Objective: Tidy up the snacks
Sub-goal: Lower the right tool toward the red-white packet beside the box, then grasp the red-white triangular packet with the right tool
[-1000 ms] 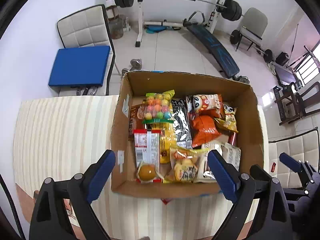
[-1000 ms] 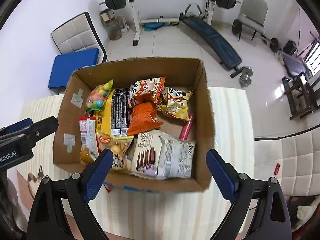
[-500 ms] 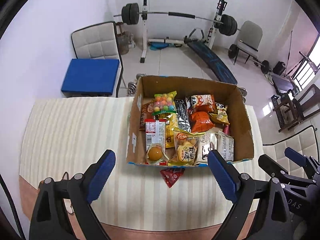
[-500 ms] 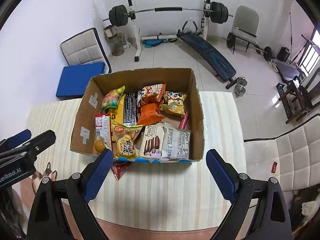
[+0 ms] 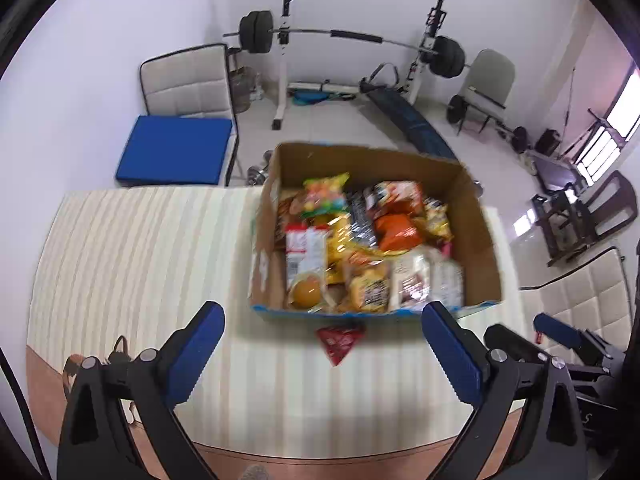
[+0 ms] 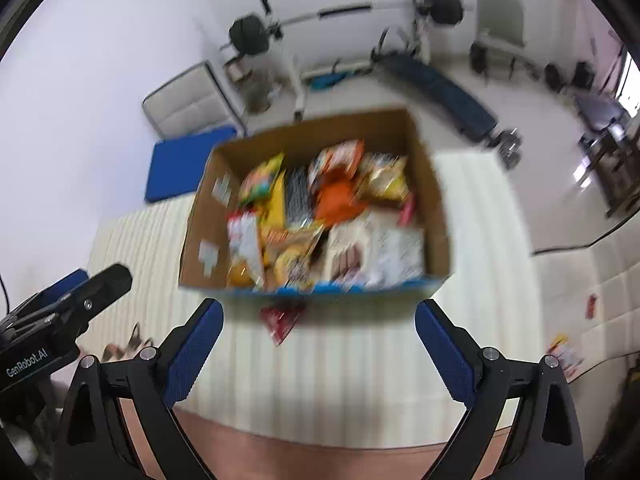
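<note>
Home gym, striped tablecloth (image 5: 132,264); cardboard box (image 5: 476,216) centre-far, crammed with snack packets (image 5: 340,256), red sachet (image 5: 339,338) loose just near it; packets judged light, crinkly, crushable, best pinched at sealed edges; left gripper (image 5: 320,354), jaws just widened, and right gripper (image 6: 318,350) both agape, empty.

Your cardboard box (image 5: 472,216) sits on the table (image 5: 140,248), toward its far right part, with snack packets (image 5: 360,252) packed inside. One loose packet (image 5: 339,338) lies on the table just in front of the box's near wall. Behind the table: a chair (image 5: 184,120) at left and a weight bench (image 5: 408,116) farther back.
</note>
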